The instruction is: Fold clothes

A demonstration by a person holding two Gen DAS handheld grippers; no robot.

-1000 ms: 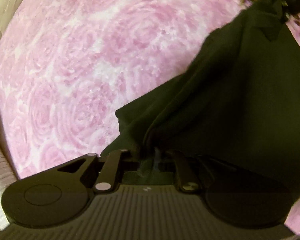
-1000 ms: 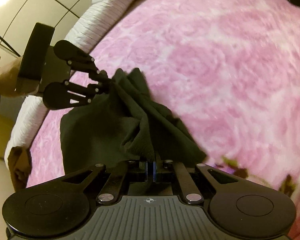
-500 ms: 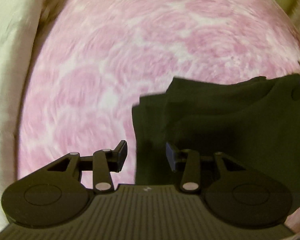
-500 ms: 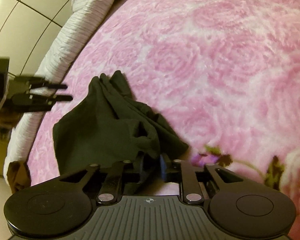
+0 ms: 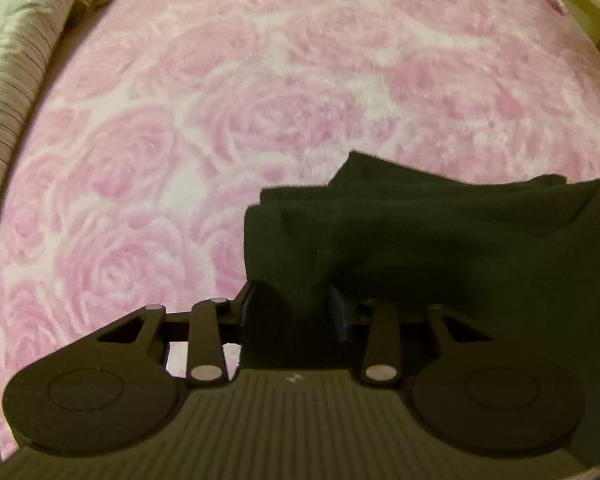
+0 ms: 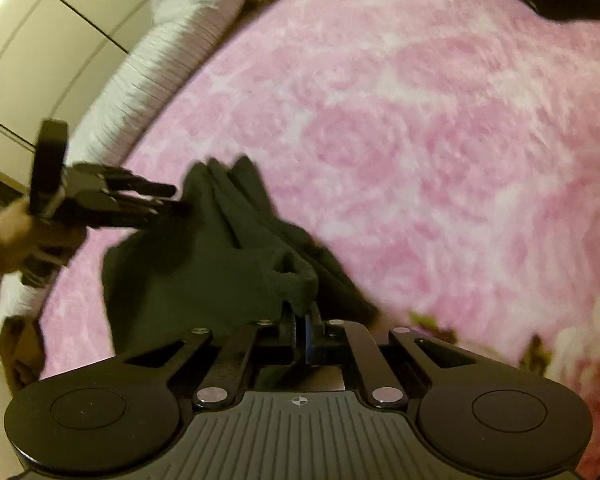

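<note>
Right wrist view: the dark garment (image 6: 204, 272), bunched on the pink bed (image 6: 420, 140), is pinched by the clenched right gripper (image 6: 300, 320), so its left corner should be centred between the released left gripper (image 5: 290, 312) fingers (image 5: 247, 304) before they are closed.

dark garment (image 5: 440, 248) cut off at right edge, left gripper (image 6: 168, 200) motion-blurred, its fingers' grip unclear

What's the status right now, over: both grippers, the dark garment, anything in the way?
Right gripper shut on dark garment. Left gripper open, cloth edge between its fingers. Garment bunched on pink blanket. Nothing in the way.
</note>
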